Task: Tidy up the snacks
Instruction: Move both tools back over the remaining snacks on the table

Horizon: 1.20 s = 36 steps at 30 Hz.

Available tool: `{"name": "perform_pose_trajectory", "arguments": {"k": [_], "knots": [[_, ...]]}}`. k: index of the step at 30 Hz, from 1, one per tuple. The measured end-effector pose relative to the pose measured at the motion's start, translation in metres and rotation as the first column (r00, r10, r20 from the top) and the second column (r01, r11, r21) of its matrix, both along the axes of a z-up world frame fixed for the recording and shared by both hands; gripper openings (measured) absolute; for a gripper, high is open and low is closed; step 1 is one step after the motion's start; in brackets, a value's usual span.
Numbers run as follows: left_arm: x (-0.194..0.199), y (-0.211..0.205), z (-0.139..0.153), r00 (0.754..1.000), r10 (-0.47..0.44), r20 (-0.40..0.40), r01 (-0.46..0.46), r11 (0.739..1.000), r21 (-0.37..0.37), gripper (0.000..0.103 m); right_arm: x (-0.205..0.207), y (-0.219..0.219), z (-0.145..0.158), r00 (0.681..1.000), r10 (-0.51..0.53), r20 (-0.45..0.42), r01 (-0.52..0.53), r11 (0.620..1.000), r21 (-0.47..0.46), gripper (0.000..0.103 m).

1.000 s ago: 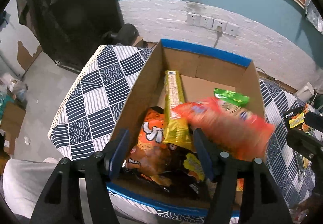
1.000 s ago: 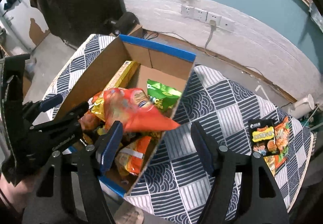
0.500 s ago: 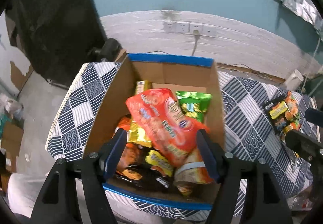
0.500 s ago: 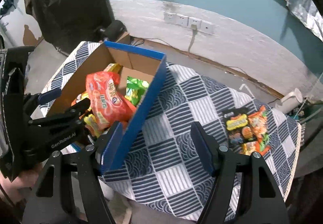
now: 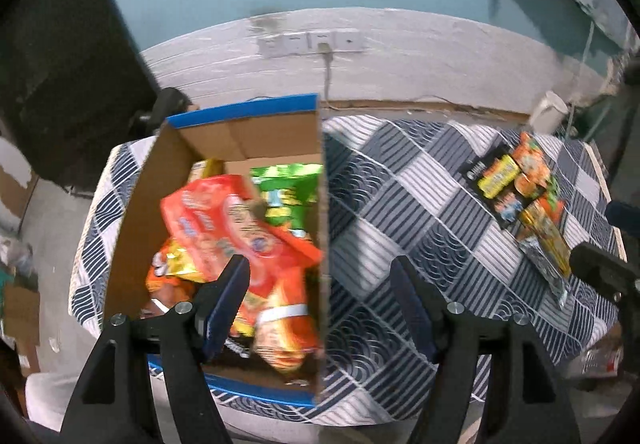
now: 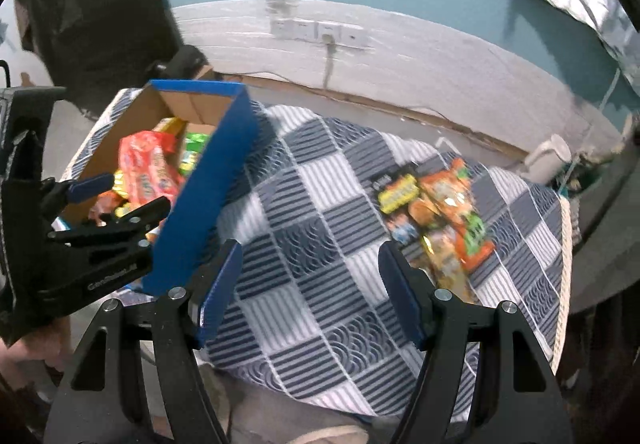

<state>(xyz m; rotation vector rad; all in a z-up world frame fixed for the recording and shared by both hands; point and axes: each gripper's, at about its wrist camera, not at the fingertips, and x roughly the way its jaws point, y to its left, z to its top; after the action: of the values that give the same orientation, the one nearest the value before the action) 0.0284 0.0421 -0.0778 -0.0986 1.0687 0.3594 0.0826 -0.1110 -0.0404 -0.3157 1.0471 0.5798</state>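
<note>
Cardboard box (image 5: 168, 180), open-topped with a blue-taped rim, is sitting at one end of the table's checked cloth (image 5: 400, 204) and serving here as the landmark. Inside it, crinkled foil snack packets are lying heaped: a long red-orange packet (image 5: 236, 228) is resting diagonally on top, a green packet (image 5: 288, 188) is lying toward the box's far corner, and a yellow packet (image 5: 208, 166) is leaning against the far wall. Orange and dark packets are lying beneath, partly hidden.

Left gripper (image 5: 320, 284), its 2 blue-padded fingers apart, is hanging over the box's near corner; its jaws have just been opening, and nothing is pressed between the pads. One finger is overlapping the red-orange packet in the left wrist view, the other is standing over bare cloth beside the box wall.

Right gripper (image 6: 310, 276) is spread wide and empty over the cloth just beside the box's blue outer wall.

Well apart from the box, at the cloth's opposite end, a loose cluster of snack packets (image 6: 436, 216) is lying flat: black, yellow, orange and green wrappers overlapping. Beyond the box, a white-painted wall band is carrying a row of sockets (image 5: 312, 42) with 1 plug and cord.
</note>
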Motion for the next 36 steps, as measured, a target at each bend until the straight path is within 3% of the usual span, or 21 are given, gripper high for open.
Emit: {"name": "perform_pose_trajectory", "arguments": {"k": [14, 24, 36], "knots": [[0.035, -0.073, -0.037, 0.985, -0.128, -0.113, 0.123, 0.991, -0.050, 0.074, 0.030, -0.086, -0.030, 0.989, -0.138, -0.043, 0.135, 0.989, -0.056, 0.071], [0.061, -0.091, -0.066, 0.978, -0.129, -0.166, 0.122, 0.991, -0.051, 0.074, 0.060, -0.128, -0.067, 0.968, -0.231, -0.096, 0.219, 0.969, -0.118, 0.071], [0.098, -0.098, -0.115, 0.963, -0.103, -0.248, 0.102, 0.995, -0.016, 0.074, 0.103, -0.139, -0.132, 0.969, -0.194, -0.151, 0.161, 0.965, -0.205, 0.071]]}}
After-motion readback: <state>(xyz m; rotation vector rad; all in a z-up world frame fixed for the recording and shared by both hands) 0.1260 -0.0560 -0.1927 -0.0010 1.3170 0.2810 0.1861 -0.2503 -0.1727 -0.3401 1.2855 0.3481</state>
